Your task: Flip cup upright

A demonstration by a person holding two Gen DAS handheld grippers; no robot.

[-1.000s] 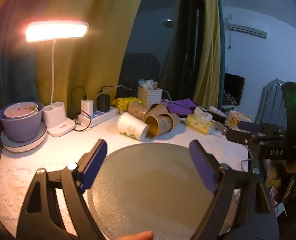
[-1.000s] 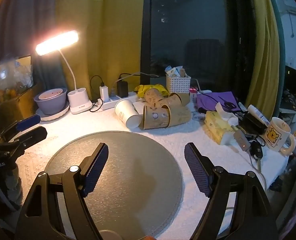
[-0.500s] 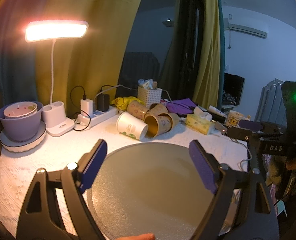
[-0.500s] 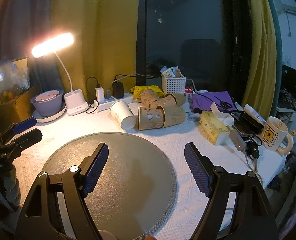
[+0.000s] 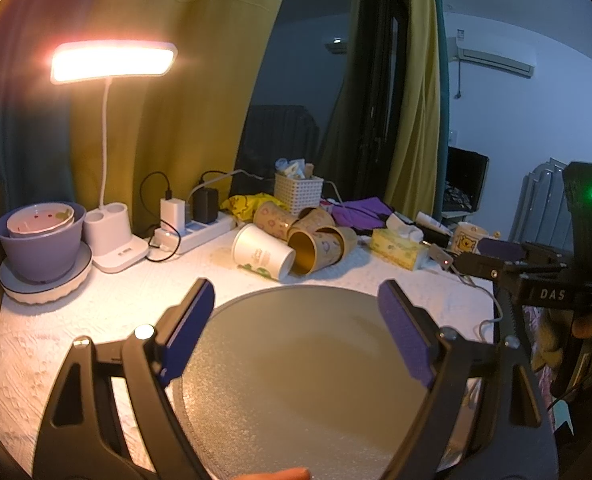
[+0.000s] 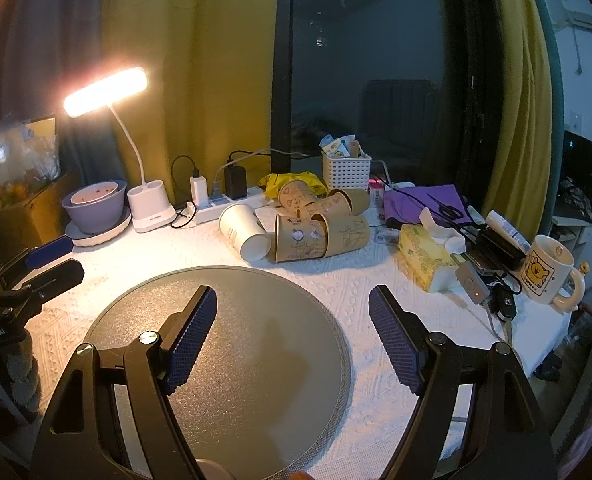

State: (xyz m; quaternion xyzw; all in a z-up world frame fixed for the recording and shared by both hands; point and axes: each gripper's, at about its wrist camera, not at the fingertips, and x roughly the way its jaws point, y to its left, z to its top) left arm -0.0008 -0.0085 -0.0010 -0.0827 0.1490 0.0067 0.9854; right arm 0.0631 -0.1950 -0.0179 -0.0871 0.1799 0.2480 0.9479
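Your left gripper (image 5: pixel 296 320) and right gripper (image 6: pixel 294 326) both hang with fingers spread wide and empty over the round grey mat (image 6: pixel 232 360). The white cup (image 6: pixel 244 232) lies on its side just past the mat's far edge — touching the brown cups (image 6: pixel 319 230) piled beside it.

A lived-in home room: yellow curtains (image 6: pixel 200 80), a desk lamp (image 5: pixel 112 60), a wall air conditioner (image 5: pixel 491 60)
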